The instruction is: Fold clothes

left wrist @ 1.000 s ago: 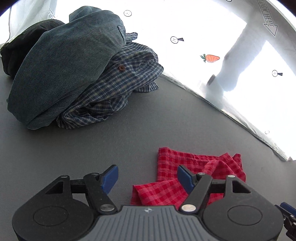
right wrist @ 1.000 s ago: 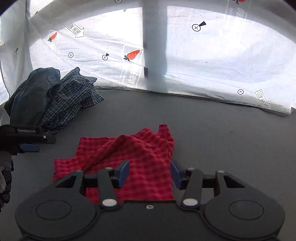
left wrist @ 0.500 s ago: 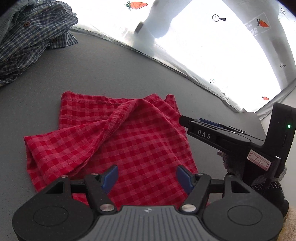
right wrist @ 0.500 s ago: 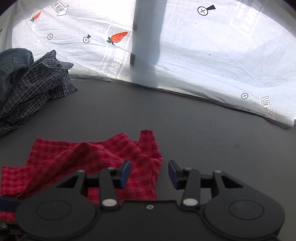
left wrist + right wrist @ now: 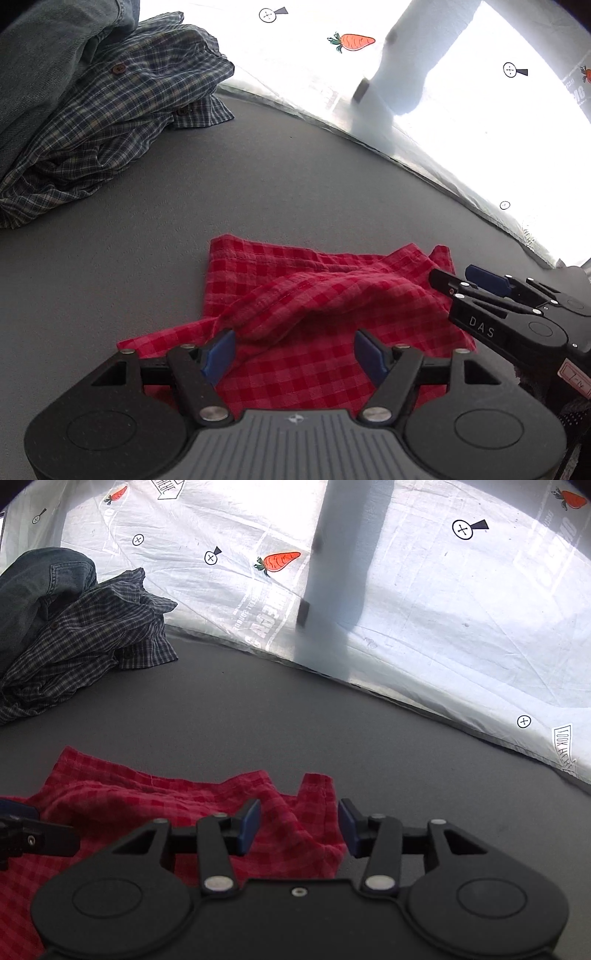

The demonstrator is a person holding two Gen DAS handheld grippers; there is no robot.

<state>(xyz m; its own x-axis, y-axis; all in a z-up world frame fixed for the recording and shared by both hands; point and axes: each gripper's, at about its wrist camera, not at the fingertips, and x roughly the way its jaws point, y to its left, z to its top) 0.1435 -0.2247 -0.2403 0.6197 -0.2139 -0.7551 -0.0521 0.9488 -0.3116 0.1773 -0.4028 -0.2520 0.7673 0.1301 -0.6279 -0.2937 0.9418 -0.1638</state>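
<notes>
A crumpled red checked cloth [image 5: 314, 295] [image 5: 129, 797] lies on the grey tabletop [image 5: 147, 240]. My left gripper [image 5: 295, 350] hovers low over the cloth's near part. Its jaws are opening a little, and the cloth lies beneath them without being pinched. My right gripper [image 5: 299, 825] stands open over the cloth's right edge, where a raised fold sits between its blue pads without being pressed. In the left wrist view the right gripper [image 5: 458, 277] reaches in from the right at the cloth's far right corner. The left gripper [image 5: 22, 819] shows at the left edge of the right wrist view.
A pile of clothes sits at the far left: a dark blue plaid shirt [image 5: 110, 122] [image 5: 92, 635] under a denim garment [image 5: 44, 62] [image 5: 37, 583]. A white sheet with carrot prints [image 5: 443, 627] rises behind the table's far edge. Bare grey surface [image 5: 369, 738] lies beyond the cloth.
Both grippers have come down closer to the red cloth. The left view swung from the clothes pile to the cloth. The right gripper shifted to the cloth's right edge, its jaws slightly narrower.
</notes>
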